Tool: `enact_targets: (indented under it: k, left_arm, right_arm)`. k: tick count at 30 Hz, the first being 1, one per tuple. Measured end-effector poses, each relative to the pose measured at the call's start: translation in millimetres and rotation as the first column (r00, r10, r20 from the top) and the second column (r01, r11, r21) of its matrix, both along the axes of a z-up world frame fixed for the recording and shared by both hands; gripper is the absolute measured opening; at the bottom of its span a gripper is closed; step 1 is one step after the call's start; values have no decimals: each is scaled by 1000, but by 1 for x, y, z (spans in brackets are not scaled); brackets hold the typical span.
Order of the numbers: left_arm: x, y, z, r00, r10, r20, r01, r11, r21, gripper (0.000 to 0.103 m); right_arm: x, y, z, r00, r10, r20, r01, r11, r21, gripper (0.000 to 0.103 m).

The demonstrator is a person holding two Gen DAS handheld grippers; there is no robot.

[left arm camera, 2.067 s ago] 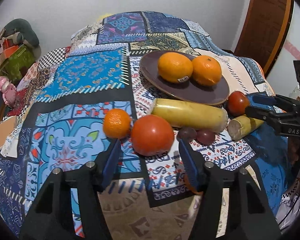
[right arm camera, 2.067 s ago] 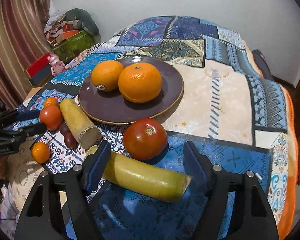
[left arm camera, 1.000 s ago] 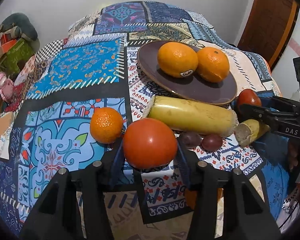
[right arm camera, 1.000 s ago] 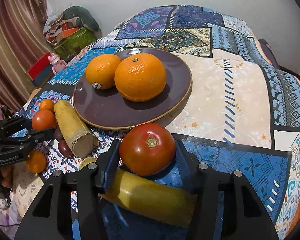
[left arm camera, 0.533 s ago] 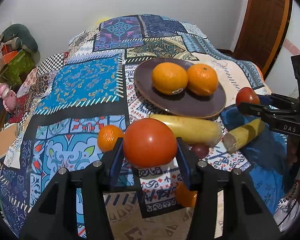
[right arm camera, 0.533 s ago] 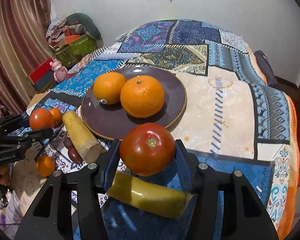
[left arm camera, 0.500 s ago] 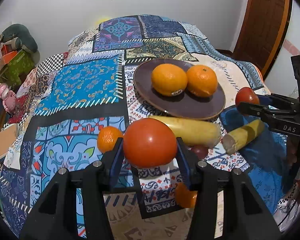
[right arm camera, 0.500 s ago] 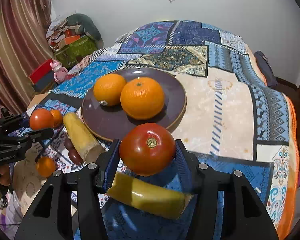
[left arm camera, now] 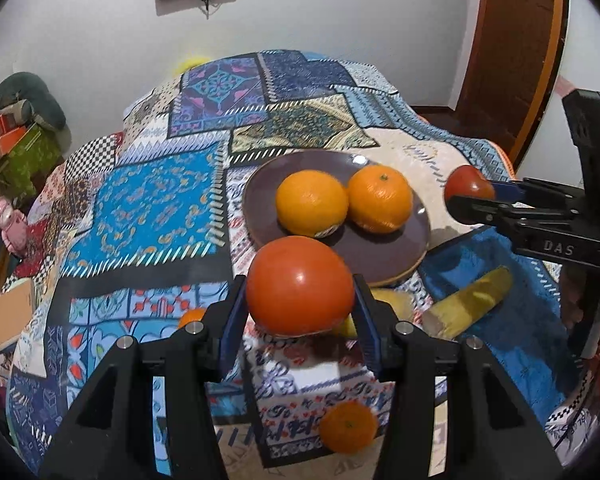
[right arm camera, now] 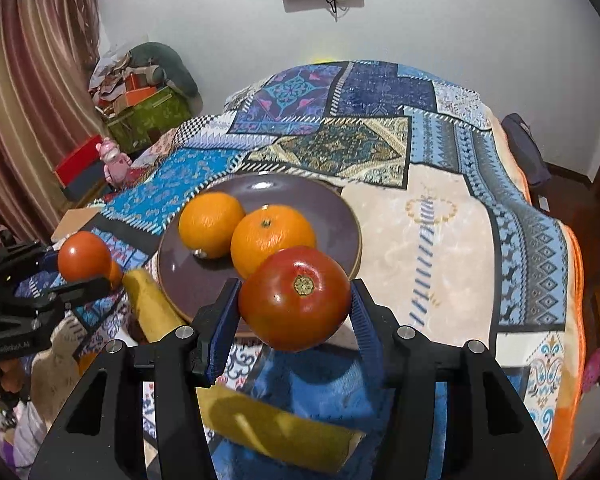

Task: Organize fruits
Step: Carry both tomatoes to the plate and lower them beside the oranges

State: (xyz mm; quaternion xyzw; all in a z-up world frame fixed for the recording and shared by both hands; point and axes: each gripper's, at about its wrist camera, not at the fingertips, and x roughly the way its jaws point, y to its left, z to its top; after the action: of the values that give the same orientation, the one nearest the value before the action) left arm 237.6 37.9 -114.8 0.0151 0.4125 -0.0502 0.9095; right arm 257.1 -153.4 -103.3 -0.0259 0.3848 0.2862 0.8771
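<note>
Left gripper [left arm camera: 300,320]: jaws clamped on a red tomato [left arm camera: 300,286], blue pads pressing both sides, fruit held clear of the patchwork blanket [left arm camera: 156,200] that covers the bed.

Left wrist view, left to right:
- small orange [left arm camera: 192,316] on the blanket, mostly hidden behind the left jaw
- second small orange [left arm camera: 348,426] near, between the jaw arms, on the blanket
- brown plate [left arm camera: 268,184] past the held tomato, carrying two large oranges [left arm camera: 312,204] side by side and touching
- yellow-green stalk piece [left arm camera: 468,306] on a blue patch, right of the plate, cut end toward the camera
- another stalk piece [left arm camera: 392,300], just a sliver showing behind the right jaw
- right gripper [left arm camera: 480,196] at far right, side on, holding its own tomato above the blanket, just right of the plate rim

Right gripper in its own view [right arm camera: 294,312]: jaws closed on the second tomato [right arm camera: 296,298], stem scar facing the camera, fruit lifted, overlapping the near edge of the plate [right arm camera: 300,188] in the picture. The stalk piece [right arm camera: 276,432] lies on the blanket below the jaws. The left gripper [right arm camera: 84,268] shows at the left edge with its tomato, left of the plate.

Both tomatoes are in the air, neither on the plate.
</note>
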Motion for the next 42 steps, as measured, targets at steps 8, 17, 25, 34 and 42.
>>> enact_targets:
  k: [8, 17, 25, 34, 42]
  left_arm:
    - [24, -19, -1, 1000, -27, -6, 27, 999, -22, 50]
    - [49, -40, -24, 997, -56, -57, 55, 998, -6, 50]
    - [58, -37, -25, 997, -43, -60, 41, 999, -21, 50]
    - [68, -24, 8, 1000, -26, -3, 26, 1000, -1, 50]
    - [90, -6, 26, 1000, -14, 11, 14, 1000, 0, 50]
  right_arm:
    - [11, 3, 8, 1000, -11, 23, 11, 1000, -2, 50]
    - [12, -3, -1, 1000, -16, 5, 16, 1000, -25, 50]
    - [18, -13, -7, 999, -32, -8, 32, 999, -33, 50]
    - [27, 2, 12, 1000, -13, 19, 14, 1000, -24, 50]
    - [43, 21, 18, 1000, -10, 22, 10, 1000, -7, 50]
